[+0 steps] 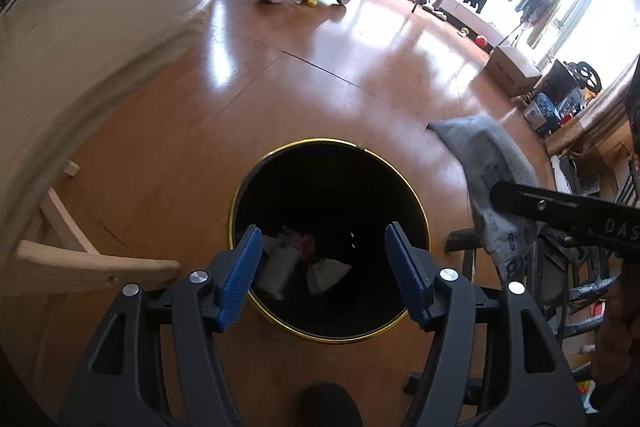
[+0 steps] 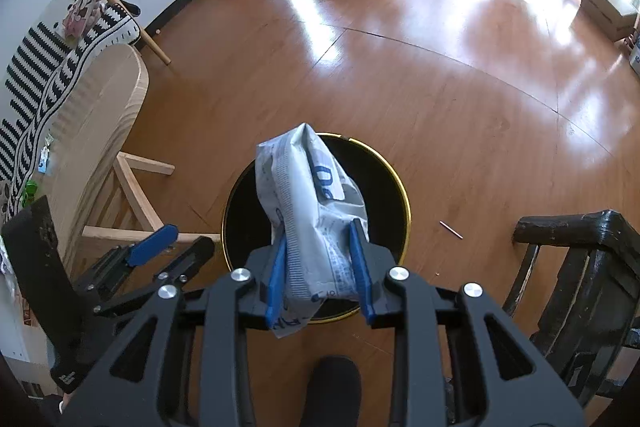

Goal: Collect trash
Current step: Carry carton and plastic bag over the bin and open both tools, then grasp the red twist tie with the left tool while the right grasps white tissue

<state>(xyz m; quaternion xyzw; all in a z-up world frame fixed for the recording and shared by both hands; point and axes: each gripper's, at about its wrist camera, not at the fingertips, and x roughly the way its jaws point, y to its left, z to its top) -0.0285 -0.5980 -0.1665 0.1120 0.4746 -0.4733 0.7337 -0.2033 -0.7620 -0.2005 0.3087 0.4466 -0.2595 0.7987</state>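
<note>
The right gripper (image 2: 320, 267) is clamped on a crumpled packet (image 2: 310, 203), pads pinching its lower half, and holds it right over the bin (image 2: 402, 195) on the floor. The left gripper (image 1: 322, 273) hangs spread wide and empty above that bin (image 1: 240, 187), where paper scraps (image 1: 304, 263) lie. The packet looks light, soft and slick; a pinch across its thicker middle should hold best.
</note>
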